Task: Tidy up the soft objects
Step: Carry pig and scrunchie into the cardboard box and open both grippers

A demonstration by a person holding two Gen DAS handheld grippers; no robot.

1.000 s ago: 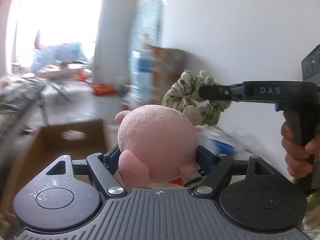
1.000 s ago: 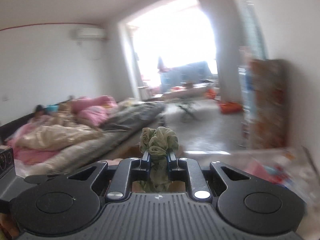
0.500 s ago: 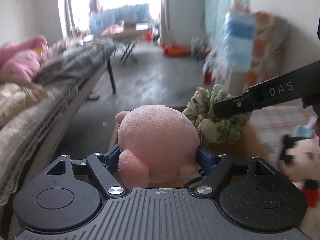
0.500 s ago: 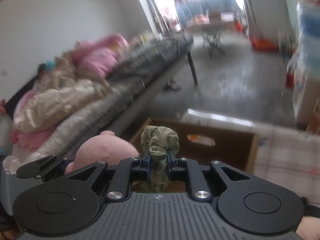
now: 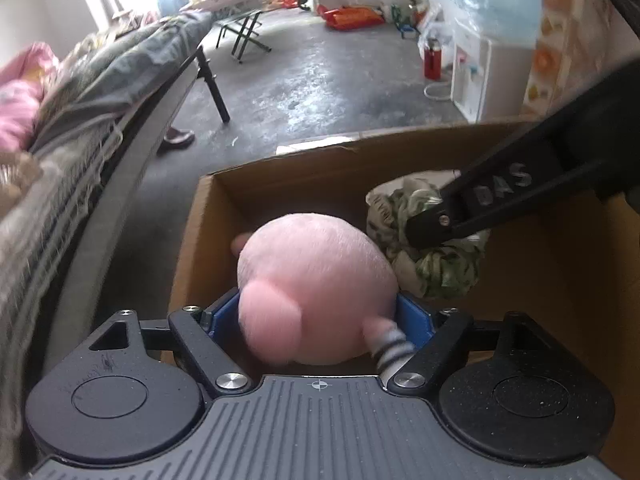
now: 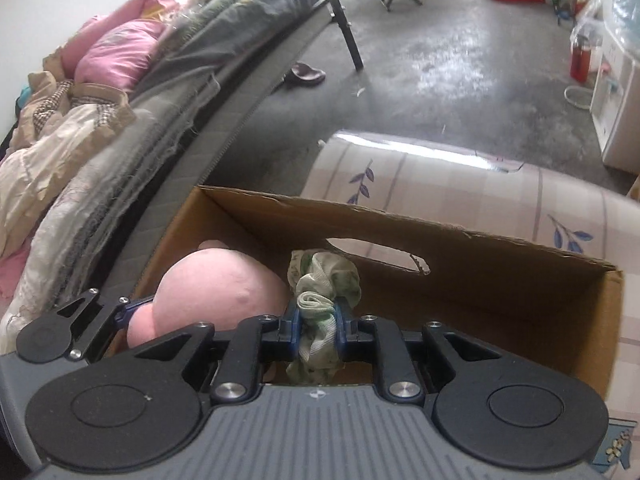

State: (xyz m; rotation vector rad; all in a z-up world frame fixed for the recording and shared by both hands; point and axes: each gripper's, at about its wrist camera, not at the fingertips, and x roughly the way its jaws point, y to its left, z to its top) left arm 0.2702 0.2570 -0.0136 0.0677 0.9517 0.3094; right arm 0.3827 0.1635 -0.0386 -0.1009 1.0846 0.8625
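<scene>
- Our left gripper (image 5: 318,312) points forward and downward, its blue-lined fingers (image 5: 416,318) spread wide and pressed against both sides of what they hold.
- Our right gripper (image 6: 316,330) also tilts downward, its fingers (image 6: 289,330) drawn close together and pinching what sits between them.
- In the left wrist view our right gripper (image 5: 436,224) reaches in from the right side, angled down toward the left, its tip just beside and slightly ahead of the left gripper's fingers.
- In the right wrist view our left gripper (image 6: 132,312) lies low on the left, close alongside the right one.
</scene>
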